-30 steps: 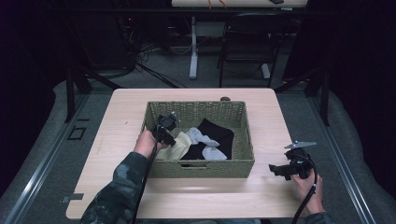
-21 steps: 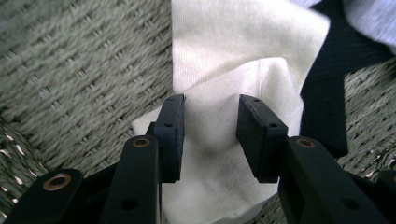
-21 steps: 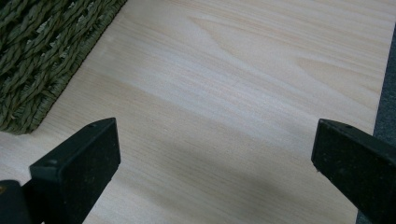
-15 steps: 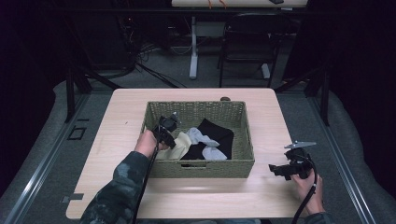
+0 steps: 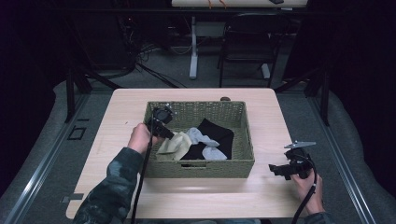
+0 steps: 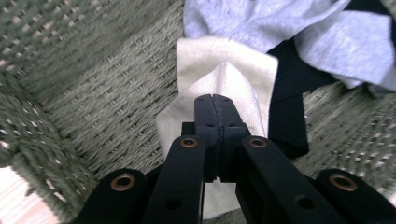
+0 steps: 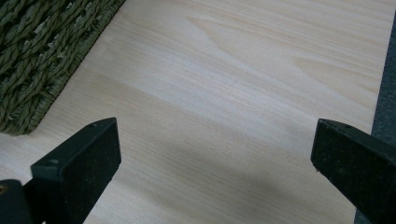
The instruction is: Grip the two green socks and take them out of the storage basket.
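Inside the woven basket (image 5: 243, 135), toward its 9 o'clock side, I have the left gripper (image 6: 215, 100) with jaws clamped together on a fold of the cream cloth (image 6: 210, 60). I judge the step in hand to be the grasp of this piece. The next move calls for a straight lift clear of the basket wall, without dragging the grey cloth (image 6: 261, 21) and the black cloth (image 6: 289, 107) lying against it. The right gripper (image 7: 212, 154) hovers over bare bench (image 7: 243, 70) at 4 o'clock of the basket, jaws wide apart, holding nothing. How much cream cloth lies under the jaws is hidden; the number of garments is hard to make out.
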A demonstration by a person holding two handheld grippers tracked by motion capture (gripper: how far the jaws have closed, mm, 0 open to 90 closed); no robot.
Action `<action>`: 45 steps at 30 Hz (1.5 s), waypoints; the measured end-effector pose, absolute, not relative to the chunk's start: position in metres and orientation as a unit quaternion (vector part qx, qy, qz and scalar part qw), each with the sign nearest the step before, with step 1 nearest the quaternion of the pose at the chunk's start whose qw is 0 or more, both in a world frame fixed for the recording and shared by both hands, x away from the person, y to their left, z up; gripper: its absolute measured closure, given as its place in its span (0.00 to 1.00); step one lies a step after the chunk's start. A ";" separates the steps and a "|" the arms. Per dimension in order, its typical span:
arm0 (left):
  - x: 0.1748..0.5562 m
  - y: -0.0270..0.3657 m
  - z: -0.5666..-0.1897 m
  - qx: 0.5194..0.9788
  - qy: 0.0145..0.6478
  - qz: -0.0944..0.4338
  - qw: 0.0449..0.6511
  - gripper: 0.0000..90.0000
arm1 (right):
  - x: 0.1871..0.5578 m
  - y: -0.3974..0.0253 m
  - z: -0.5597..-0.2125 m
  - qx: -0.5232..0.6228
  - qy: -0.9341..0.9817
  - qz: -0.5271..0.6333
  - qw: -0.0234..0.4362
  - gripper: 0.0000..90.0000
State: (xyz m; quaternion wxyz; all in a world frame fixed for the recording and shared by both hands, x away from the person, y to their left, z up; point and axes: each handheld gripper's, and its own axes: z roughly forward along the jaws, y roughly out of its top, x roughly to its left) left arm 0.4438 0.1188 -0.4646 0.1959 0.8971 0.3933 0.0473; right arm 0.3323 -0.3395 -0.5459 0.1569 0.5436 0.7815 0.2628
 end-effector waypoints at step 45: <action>0.448 0.138 -0.316 0.903 0.358 0.102 0.213 1.00 | 0.334 -0.339 -0.548 0.545 0.782 0.260 0.155 0.01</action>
